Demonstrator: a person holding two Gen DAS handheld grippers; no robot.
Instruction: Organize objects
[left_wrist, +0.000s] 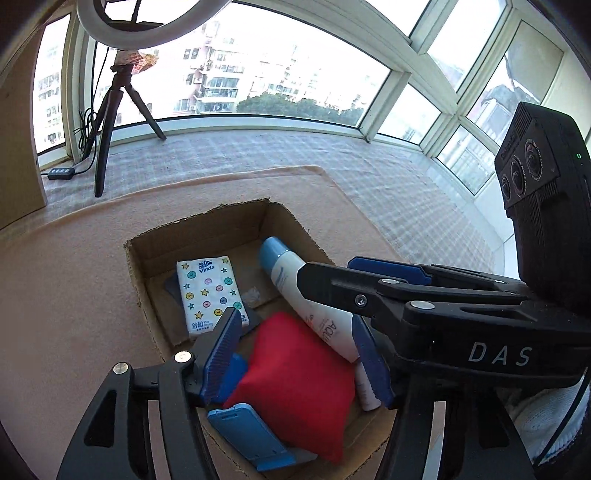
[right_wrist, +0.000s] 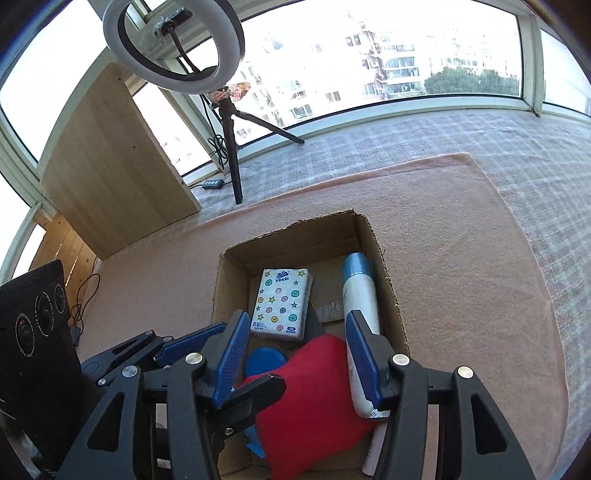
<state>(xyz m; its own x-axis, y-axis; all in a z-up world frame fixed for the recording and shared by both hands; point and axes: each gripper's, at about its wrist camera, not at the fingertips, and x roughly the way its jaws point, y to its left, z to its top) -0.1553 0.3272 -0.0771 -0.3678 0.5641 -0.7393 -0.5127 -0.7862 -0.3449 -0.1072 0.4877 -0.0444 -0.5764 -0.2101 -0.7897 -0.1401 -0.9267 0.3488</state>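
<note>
An open cardboard box (left_wrist: 147, 266) (right_wrist: 391, 295) sits on a pink mat. Inside lie a star-printed tissue pack (left_wrist: 208, 291) (right_wrist: 282, 297), a white bottle with a blue cap (left_wrist: 295, 280) (right_wrist: 360, 288), a red bean bag (left_wrist: 299, 384) (right_wrist: 317, 410), a light-blue plastic stand (left_wrist: 247, 435) and a blue round lid (right_wrist: 264, 360). My left gripper (left_wrist: 295, 358) hangs open over the red bean bag, its pads on either side of it. My right gripper (right_wrist: 297, 358) is open above the same bag, and it reaches in from the right in the left wrist view (left_wrist: 325, 273).
A ring light on a black tripod (left_wrist: 110, 122) (right_wrist: 231, 147) stands at the back left with its cable control (left_wrist: 59, 172). A wooden board (right_wrist: 110, 158) leans on the window. Pink mat (left_wrist: 66, 295) (right_wrist: 461, 258) surrounds the box, and checked cloth (left_wrist: 258, 151) lies beyond.
</note>
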